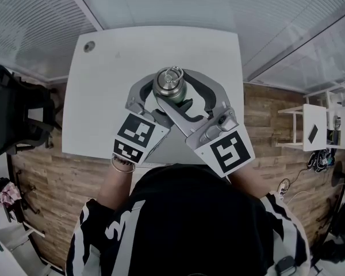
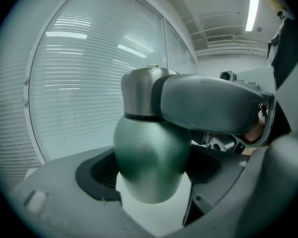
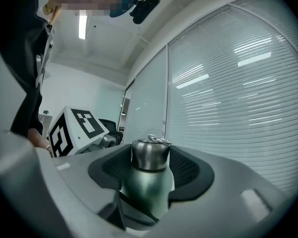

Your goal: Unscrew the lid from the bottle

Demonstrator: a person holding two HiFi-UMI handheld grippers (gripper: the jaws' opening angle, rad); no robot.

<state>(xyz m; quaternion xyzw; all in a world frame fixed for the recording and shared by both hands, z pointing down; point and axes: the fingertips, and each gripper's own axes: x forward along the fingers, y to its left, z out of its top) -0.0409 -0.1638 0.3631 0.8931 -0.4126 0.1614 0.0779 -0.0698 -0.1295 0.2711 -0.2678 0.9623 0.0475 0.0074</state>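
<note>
the green bottle (image 1: 181,95) sits upright over the near middle of the white desk (image 1: 103,96), straight in front of the person; no view shows whether its base rests on the desk. the left gripper (image 2: 151,168) comes in from the near left and its fingers (image 2: 102,170) are closed on the bottle's rounded green body, dark pads against both sides. the right gripper (image 3: 150,158) comes in from the near right, crossing above the left one, and its fingers (image 3: 188,168) sit narrowed on the steel lid (image 3: 150,155), the pads touching it on each side. a small metal ring (image 3: 159,140) lies on top of the lid. in the left gripper view one grey finger of the right gripper runs across the lid and hides its right half. the left gripper's marker cube (image 3: 72,130) shows just left of the bottle in the right gripper view. a round grommet (image 1: 89,46) marks the desk's far left corner. a black office chair (image 1: 11,114) stands on the wooden floor (image 1: 63,188) to the left, a white shelf unit (image 1: 316,125) to the right, and slatted blinds (image 2: 79,83) close off the far side.
</note>
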